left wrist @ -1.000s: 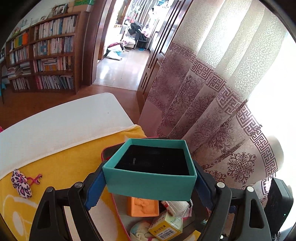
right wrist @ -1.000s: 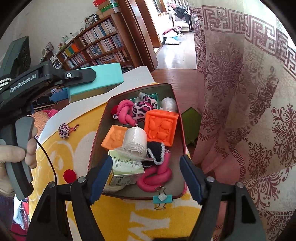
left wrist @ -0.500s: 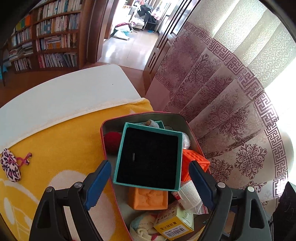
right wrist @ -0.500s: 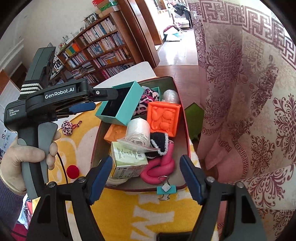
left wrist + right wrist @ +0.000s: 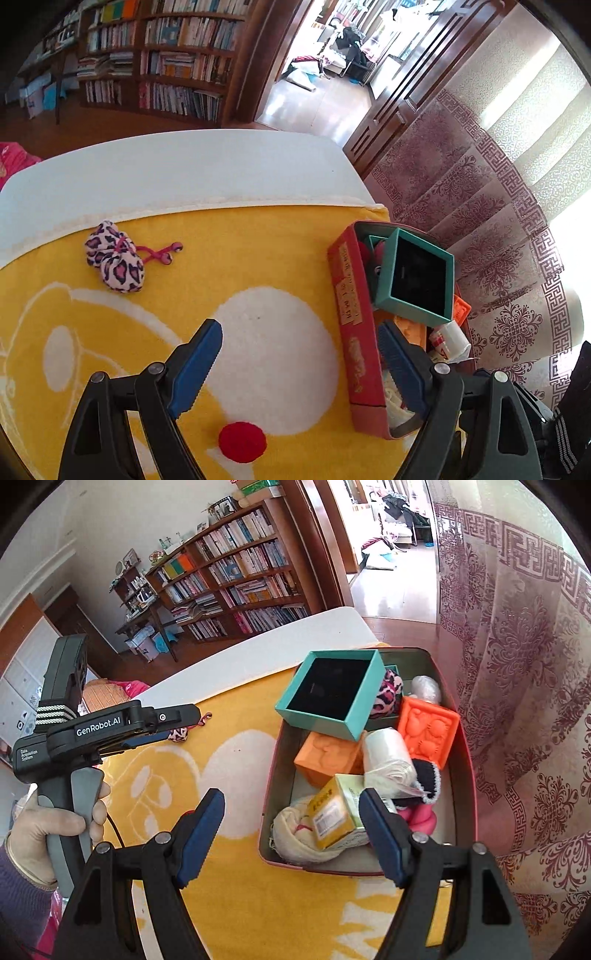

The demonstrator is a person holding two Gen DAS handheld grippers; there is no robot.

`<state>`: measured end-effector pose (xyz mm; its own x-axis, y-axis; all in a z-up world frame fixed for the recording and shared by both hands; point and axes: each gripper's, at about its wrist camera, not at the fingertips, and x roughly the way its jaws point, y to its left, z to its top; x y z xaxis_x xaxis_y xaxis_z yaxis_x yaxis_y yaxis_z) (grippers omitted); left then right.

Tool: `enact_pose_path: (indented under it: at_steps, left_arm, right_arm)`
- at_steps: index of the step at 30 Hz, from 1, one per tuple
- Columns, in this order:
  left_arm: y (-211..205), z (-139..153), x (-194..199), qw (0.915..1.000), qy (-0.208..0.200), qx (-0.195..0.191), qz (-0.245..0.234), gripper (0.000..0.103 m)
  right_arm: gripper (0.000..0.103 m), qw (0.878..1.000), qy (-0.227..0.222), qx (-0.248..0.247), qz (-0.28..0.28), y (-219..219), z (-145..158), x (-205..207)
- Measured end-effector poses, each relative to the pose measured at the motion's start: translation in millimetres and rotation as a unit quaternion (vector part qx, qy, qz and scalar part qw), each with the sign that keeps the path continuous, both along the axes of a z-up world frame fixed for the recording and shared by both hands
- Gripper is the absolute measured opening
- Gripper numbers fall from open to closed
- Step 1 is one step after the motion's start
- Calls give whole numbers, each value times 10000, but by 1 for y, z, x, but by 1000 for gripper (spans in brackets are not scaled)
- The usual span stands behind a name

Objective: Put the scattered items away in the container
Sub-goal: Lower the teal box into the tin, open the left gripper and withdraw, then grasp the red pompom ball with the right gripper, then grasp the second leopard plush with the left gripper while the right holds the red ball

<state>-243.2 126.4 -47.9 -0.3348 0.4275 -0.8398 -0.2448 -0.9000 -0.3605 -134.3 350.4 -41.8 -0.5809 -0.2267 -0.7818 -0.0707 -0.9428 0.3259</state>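
Yellow cloth [image 5: 280,258] covers the table. Both grippers' jaws are held open and empty. Next, the spotted pouch [image 5: 114,264], upper left, should be picked up for the red tin [image 5: 467,775].

The left gripper [image 5: 301,356] points steeply downward, its blue-padded jaws spread wide with nothing between them. A hand [image 5: 55,827] at nine o'clock in the right wrist view grasps its handle. The right gripper [image 5: 293,830] likewise tilts down, jaws wide and empty.
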Motion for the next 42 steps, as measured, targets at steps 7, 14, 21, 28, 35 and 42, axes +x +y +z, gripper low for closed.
enact_pose_path:
  at_steps: [7,14,21,28,35,42]
  left_arm:
    - [-92,-15,1,9970,-170,-121,749,87]
    - [-139,-25,-1,9955,-272,-112,905,87]
    - [-158,-40,-7,9960,-447,-97,772,88]
    - [-168,-49,-18,9964,-525,-71,658,88]
    - [-158,-60,-37,9974,-538,-49,482,88]
    - [-141,-65,-70,9971,-513,63,557,88]
  right_arm:
    - [79,9988,-148,-24,467,-56,-11,-12]
    - [79,9956,-292,84,881,-107,-24,-23]
    - [60,9914,-700,241,1080,-144,-61,-37]
    - [54,9893,-1007,335,1005,-159,-87,-51]
    - [39,9867,-1121,594,1017,-168,-91,-54]
    - [39,9887,-1102,509,878,-164,-79,-41]
